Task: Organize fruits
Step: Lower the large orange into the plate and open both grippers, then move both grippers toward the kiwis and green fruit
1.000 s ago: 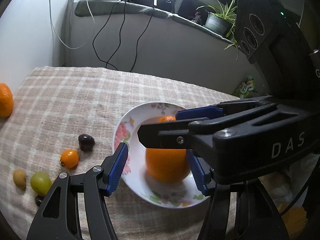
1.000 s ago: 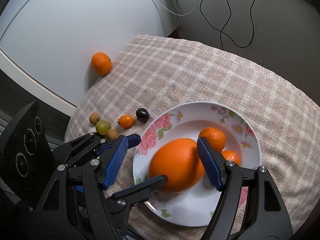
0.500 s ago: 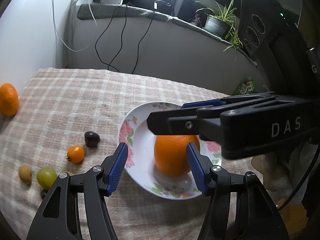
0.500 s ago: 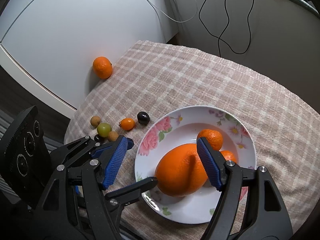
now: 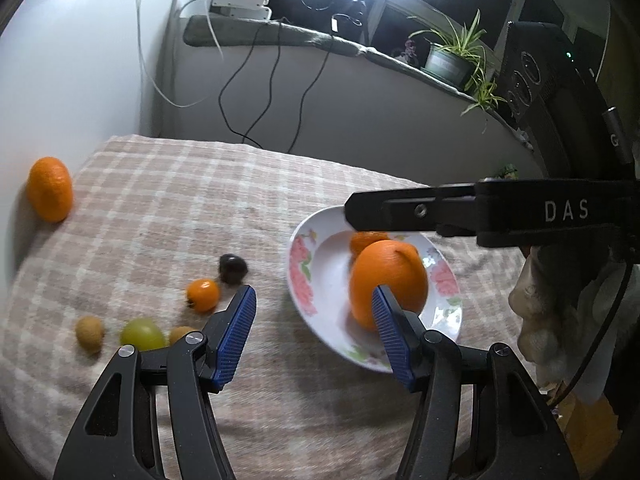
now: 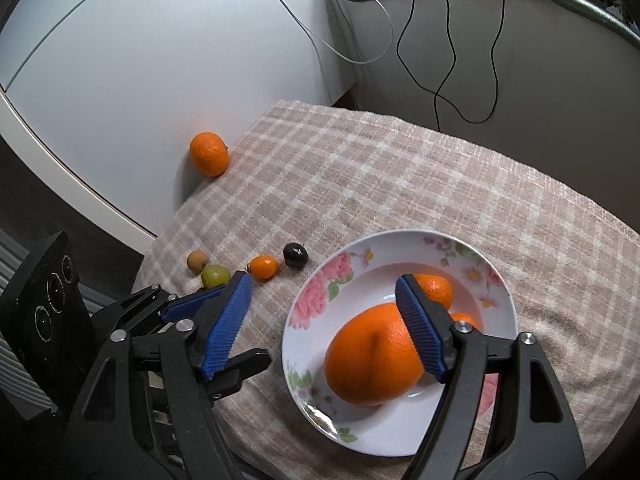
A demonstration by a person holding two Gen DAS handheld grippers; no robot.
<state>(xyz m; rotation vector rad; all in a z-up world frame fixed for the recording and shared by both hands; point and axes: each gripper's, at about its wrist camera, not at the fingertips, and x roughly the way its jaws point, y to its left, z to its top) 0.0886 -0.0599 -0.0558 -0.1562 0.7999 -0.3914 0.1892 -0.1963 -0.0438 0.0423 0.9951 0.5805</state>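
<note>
A big orange (image 5: 388, 280) (image 6: 372, 354) lies in a flowered white plate (image 5: 308, 280) (image 6: 316, 292), with two small tangerines (image 6: 434, 290) behind it. My left gripper (image 5: 314, 334) is open and empty, above the cloth just left of the plate. My right gripper (image 6: 326, 326) is open and empty above the plate's near left rim. Left of the plate lie a dark plum (image 5: 233, 268) (image 6: 295, 255), a kumquat (image 5: 203, 294) (image 6: 264, 267), a green grape (image 5: 142, 334) (image 6: 215, 275) and small brown fruits (image 5: 90, 333) (image 6: 197, 260).
A tangerine (image 5: 50, 189) (image 6: 209, 153) sits at the table's far left edge against the white wall. A checked cloth (image 5: 160, 208) (image 6: 400, 184) covers the round table. Black cables (image 5: 256, 88) hang down the back wall. A potted plant (image 5: 448, 62) stands on the sill.
Both grippers have pulled back and up from the plate; the big orange now rests free in the plate. My left gripper has shifted left toward the small fruits.
</note>
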